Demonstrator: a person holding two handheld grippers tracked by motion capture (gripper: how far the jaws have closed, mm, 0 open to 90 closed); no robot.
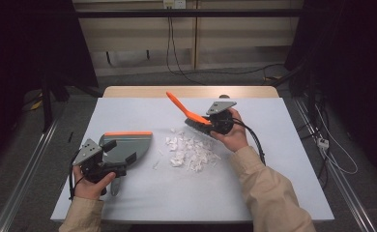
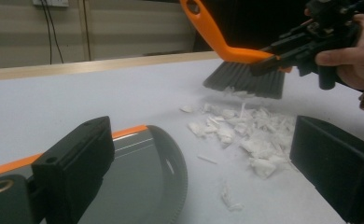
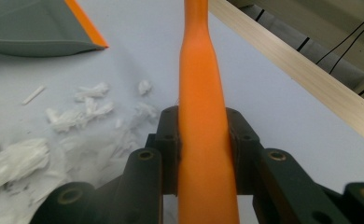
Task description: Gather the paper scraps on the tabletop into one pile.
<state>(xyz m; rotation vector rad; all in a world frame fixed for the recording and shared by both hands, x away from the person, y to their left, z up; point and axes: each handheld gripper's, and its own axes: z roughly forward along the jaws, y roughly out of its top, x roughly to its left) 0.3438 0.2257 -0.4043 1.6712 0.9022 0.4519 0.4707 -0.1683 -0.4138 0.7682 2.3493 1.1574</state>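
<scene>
The right tongs clamp the stiff, light, rather slick orange handle of the brush above the far edge of the flimsy paper scraps mid-worktop, while the left tongs, jaws spread wide, rest over the dustpan left

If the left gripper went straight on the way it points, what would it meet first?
Likely the pile of white paper scraps, straight ahead of the left gripper; the brush hangs beyond it. Depth is uncertain.
</scene>
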